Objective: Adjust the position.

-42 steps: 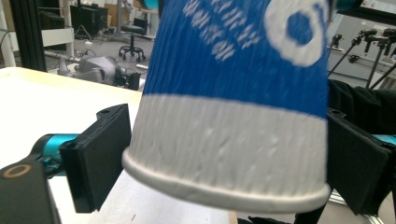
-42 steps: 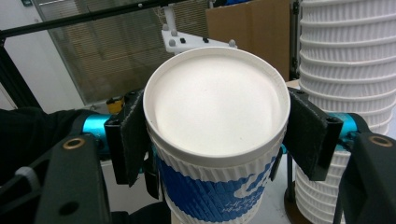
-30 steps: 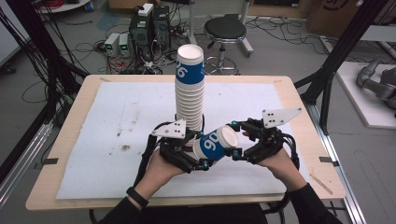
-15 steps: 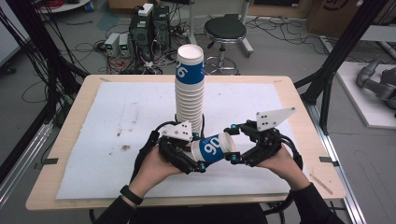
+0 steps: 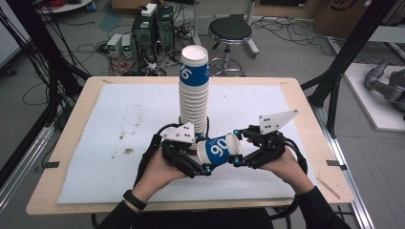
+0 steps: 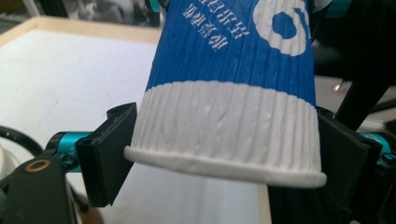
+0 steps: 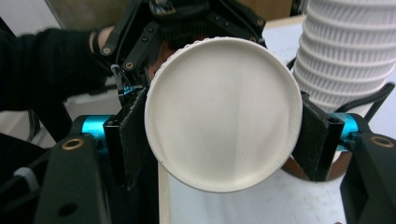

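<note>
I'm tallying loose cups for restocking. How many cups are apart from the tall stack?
1. A single blue-and-white cup lies sideways between the left tongs and right tongs, in front of the stack. Others nested inside it would be hidden.

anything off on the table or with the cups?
Mostly fine. The white mat has brown stains left of the cup stack, and the stack's top cup sits slightly tilted. The loose cup lies sideways between the left gripper and right gripper, undamaged.
</note>
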Demonstrator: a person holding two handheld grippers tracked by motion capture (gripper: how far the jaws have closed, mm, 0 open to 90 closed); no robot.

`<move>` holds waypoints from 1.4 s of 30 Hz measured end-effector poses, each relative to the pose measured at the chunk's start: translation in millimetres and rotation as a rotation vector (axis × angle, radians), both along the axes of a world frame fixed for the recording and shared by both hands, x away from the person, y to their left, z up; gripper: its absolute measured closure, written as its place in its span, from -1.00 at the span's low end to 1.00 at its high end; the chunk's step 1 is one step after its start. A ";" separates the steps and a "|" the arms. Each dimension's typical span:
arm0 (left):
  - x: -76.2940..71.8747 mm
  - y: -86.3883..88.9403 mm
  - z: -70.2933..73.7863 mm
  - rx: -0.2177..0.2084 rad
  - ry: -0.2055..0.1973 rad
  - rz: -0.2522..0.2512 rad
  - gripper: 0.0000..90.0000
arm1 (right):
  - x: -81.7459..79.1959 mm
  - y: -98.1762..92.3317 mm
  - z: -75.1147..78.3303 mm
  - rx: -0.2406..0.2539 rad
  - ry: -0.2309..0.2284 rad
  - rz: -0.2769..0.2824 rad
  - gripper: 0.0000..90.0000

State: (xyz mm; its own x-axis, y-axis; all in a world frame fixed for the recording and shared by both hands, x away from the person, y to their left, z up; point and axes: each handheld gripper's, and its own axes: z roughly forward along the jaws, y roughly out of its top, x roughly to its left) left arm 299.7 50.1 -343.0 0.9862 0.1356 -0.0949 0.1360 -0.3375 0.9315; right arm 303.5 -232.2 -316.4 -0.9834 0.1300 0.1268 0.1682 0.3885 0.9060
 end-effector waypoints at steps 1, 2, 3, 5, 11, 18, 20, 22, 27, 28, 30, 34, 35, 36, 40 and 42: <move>0.7 1.9 -1.0 -0.045 0.007 0.000 -0.69 | -0.3 -1.0 0.8 0.014 0.000 -0.002 -0.34; 1.6 3.2 -2.2 -0.079 0.013 -0.002 -0.72 | -0.6 -2.6 1.5 0.041 -0.003 -0.006 -0.34; 2.3 4.1 -4.0 -0.111 0.029 -0.009 -0.74 | -0.3 -4.2 2.0 0.063 -0.006 -0.009 -0.34; 4.2 5.0 -7.4 -0.160 0.057 -0.018 -0.74 | 0.5 -6.8 2.0 0.110 0.010 -0.007 -0.34; 4.3 7.8 -7.8 -0.236 0.069 -0.053 -0.63 | 0.2 -5.9 0.6 0.147 0.023 0.006 -0.34; 4.9 15.5 -2.2 -0.224 0.048 -0.043 -0.54 | 1.9 -3.9 -2.6 0.114 0.030 0.019 -0.34; 4.6 16.1 0.2 -0.198 0.045 -0.042 -0.53 | 1.3 -3.4 -2.9 0.101 0.032 0.022 -0.35; 4.1 16.7 2.5 -0.174 0.038 -0.039 -0.53 | 1.7 -4.0 -2.5 0.090 0.032 0.008 -0.48; 2.7 16.9 7.7 -0.103 0.019 -0.023 -0.52 | 1.3 -10.0 2.8 0.082 0.021 -0.015 -0.53; 2.3 16.0 8.5 -0.082 0.016 -0.020 -0.52 | 0.9 -10.6 4.0 0.081 0.010 -0.020 -0.53; 1.4 14.5 10.0 -0.022 -0.011 -0.015 -0.52 | 0.0 -9.7 5.3 0.062 -0.002 -0.026 -0.53; 0.6 11.4 9.6 0.026 -0.020 -0.012 -0.52 | -0.8 -2.7 1.3 -0.005 0.010 -0.010 -0.53; 0.8 10.8 9.7 0.034 -0.025 -0.017 -0.52 | -0.7 0.0 -0.5 -0.026 0.011 -0.006 -0.52; 0.3 10.1 9.4 0.033 -0.019 -0.019 -0.52 | -0.6 2.4 -2.1 -0.048 0.004 -0.004 -0.52; -0.5 9.6 10.8 0.040 -0.028 -0.021 -0.52 | -0.9 9.0 -6.3 -0.101 0.005 -0.003 -0.41; -0.9 10.1 11.3 0.019 -0.019 -0.021 -0.53 | -0.7 9.2 -6.2 -0.099 0.001 0.006 -0.39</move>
State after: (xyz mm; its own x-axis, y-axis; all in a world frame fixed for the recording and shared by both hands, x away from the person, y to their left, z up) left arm 298.8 60.2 -331.7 0.9905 0.1162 -0.0740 0.1112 -0.3580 0.9271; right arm 302.7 -223.0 -322.5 -0.9841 0.1361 0.1145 0.1664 0.4773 0.8629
